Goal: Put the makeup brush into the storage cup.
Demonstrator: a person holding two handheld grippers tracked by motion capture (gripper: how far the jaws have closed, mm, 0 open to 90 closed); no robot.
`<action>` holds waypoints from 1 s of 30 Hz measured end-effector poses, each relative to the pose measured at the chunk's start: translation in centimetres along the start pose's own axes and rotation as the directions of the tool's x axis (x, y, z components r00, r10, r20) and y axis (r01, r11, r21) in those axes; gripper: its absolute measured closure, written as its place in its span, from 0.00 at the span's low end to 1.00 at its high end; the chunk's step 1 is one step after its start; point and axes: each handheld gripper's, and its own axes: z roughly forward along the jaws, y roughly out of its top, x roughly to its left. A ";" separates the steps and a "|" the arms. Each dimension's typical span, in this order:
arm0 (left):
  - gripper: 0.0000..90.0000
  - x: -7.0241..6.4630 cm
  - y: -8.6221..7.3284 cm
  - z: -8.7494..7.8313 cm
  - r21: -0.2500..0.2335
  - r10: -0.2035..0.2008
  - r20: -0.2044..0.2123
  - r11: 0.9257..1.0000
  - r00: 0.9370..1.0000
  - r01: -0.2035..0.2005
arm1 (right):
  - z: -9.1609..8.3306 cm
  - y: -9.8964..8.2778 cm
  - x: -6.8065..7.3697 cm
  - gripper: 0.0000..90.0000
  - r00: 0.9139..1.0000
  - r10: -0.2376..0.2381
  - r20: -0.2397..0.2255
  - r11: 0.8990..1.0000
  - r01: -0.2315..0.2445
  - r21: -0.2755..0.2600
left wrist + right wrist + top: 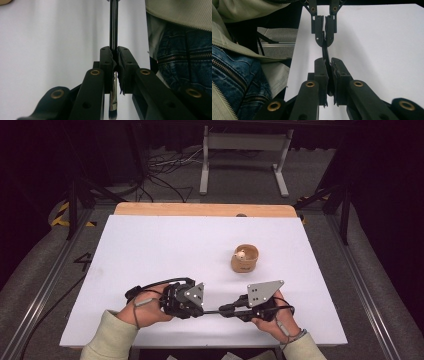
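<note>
Spanning white table [165,250], dark cabled floor behind: both hand-held grippers [197,306] [235,311] clamped on one brush [113,30].

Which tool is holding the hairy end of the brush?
The left tool grips the brush near its metal collar and bristles. The right tool pinches the plain black handle end instead, farther from the bristles.

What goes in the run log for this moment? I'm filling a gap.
left gripper: shut on brush | right gripper: shut on brush's other end | wooden cup: apart, on table
</note>
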 end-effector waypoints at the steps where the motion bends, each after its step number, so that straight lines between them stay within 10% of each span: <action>1: 0.92 0.0 0.0 0.0 0.000 0.002 0.001 1.000 1.000 -0.002 | 0.0 0.0 0.0 0.93 1.000 0.001 -0.002 1.000 -0.001 0.003; 15: 0.92 0.0 -0.3 -0.2 -0.043 -0.008 0.023 0.999 1.000 0.009 | -0.1 0.0 0.3 0.93 1.000 0.020 -0.002 1.000 -0.020 -0.003; 20: 0.75 0.3 -0.7 -0.9 -0.097 -0.032 0.031 0.995 0.999 0.035 | -0.4 0.2 0.4 0.93 1.000 0.019 -0.001 1.000 -0.019 -0.023; 30: 0.39 1.2 -3.7 -2.8 -0.248 -0.143 0.091 0.955 0.985 0.162 | -1.9 0.3 0.3 0.93 0.999 0.027 0.027 0.996 -0.024 -0.088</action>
